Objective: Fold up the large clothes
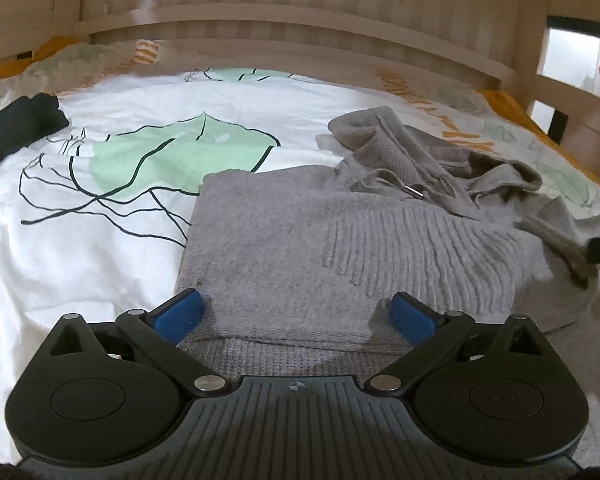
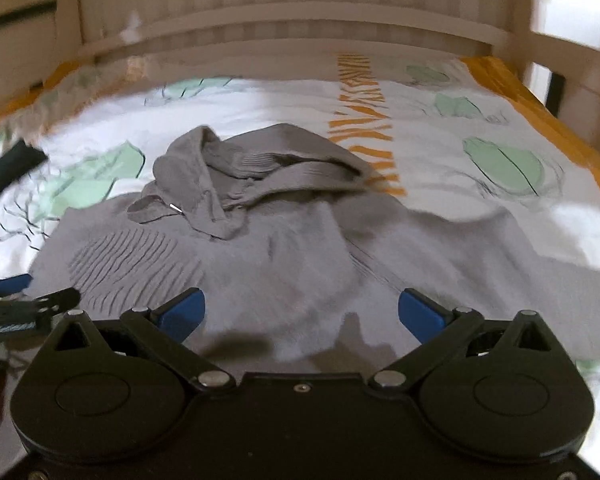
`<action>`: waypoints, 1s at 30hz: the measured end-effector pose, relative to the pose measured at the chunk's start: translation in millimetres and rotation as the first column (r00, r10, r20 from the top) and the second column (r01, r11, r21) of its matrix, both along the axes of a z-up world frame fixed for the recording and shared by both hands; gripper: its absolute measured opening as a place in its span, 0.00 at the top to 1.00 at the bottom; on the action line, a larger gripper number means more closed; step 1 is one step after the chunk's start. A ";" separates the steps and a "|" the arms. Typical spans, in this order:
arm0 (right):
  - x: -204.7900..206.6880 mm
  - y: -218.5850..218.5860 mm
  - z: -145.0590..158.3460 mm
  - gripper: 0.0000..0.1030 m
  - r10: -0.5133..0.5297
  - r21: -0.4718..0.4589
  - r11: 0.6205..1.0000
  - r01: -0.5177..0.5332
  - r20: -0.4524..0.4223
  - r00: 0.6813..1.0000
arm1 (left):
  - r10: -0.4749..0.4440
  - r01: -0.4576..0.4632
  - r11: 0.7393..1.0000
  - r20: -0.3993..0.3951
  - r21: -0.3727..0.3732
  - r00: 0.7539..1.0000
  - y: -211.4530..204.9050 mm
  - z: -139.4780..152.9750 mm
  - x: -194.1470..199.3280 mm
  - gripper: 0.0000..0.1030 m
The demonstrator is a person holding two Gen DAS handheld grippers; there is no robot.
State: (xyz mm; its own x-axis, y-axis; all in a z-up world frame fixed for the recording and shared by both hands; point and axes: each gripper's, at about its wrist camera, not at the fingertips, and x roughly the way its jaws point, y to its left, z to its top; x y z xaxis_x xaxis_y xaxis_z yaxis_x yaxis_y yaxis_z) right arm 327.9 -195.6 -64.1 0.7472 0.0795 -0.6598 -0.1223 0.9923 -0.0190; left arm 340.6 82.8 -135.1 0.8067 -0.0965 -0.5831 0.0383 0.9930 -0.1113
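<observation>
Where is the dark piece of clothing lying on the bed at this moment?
In both wrist views, the dark garment lies at the far left edge of the bedsheet, well apart from the grey hoodie.

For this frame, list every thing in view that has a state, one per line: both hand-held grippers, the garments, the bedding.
Left hand-held gripper: open wide, nothing held, over the hoodie's near edge.
Right hand-held gripper: open, nothing held, over the hoodie.
Grey hoodie: partly folded, left side flat, hood bunched.
Drawstring: loose.
Dark garment: crumpled, apart at the left.
Duvet: spread, slightly wrinkled.
</observation>
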 end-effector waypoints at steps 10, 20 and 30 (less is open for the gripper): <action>-1.9 -39.2 -17.4 0.08 -0.140 -0.133 0.983 0.127 -0.093 0.986 | 0.000 0.000 1.000 0.002 -0.015 1.000 1.7 -0.7 1.4 0.01; -44.8 -113.6 -9.5 0.08 -0.243 0.054 0.967 0.250 -0.108 0.964 | 0.003 -0.002 1.000 0.005 -0.021 1.000 1.7 0.3 0.6 0.01; -72.9 -205.0 9.1 0.07 -0.357 0.190 0.909 0.372 -0.108 0.928 | 0.001 -0.001 1.000 -0.007 0.020 1.000 -3.2 2.1 1.9 0.00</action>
State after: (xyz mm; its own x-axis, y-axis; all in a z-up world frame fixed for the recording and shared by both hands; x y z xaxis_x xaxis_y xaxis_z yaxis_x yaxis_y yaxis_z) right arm 255.1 -400.6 -55.0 0.7027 -0.0521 -0.7096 0.2552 0.9494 0.1830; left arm 342.5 79.6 -133.0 0.8024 -0.0842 -0.5908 0.0367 0.9951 -0.0920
